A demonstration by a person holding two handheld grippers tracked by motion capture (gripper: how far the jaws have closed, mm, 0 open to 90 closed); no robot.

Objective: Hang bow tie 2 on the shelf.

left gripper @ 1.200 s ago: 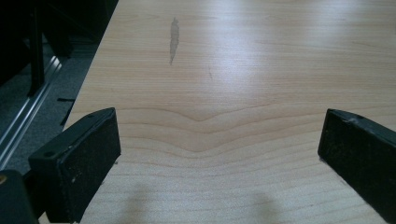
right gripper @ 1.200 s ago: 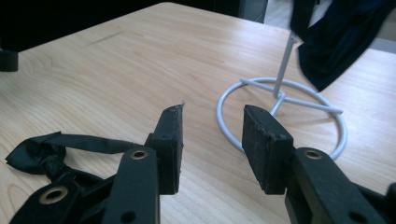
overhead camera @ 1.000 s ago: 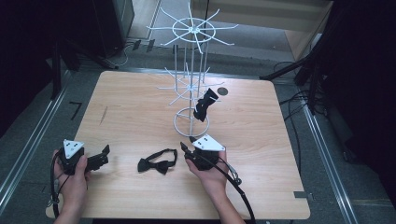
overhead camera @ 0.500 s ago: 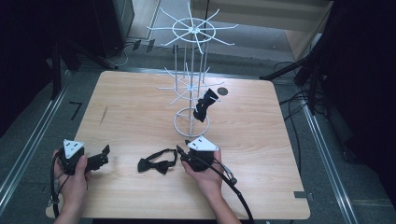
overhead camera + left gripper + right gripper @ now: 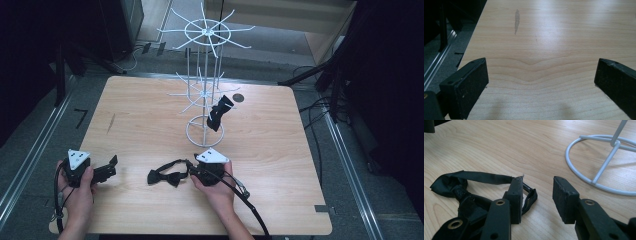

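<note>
A black bow tie lies flat on the wooden table near the front edge, its strap looping to the right. My right gripper rests at the strap's right end. In the right gripper view my right gripper is open. Its left jaw sits over the strap, and the strap's clasp end pokes into the gap without being pinched. A second black bow tie hangs from a low arm of the white wire rack. My left gripper lies at the front left, open wide over bare wood.
The rack's ring base stands just behind my right gripper. A small dark disc lies near the table's far edge. A cable trails from the right gripper toward the front edge. Dark floor and metal rails surround the table.
My right gripper has slid a little to the left, away from the rack base and up to the bow tie's strap end. The left gripper has stayed still.
</note>
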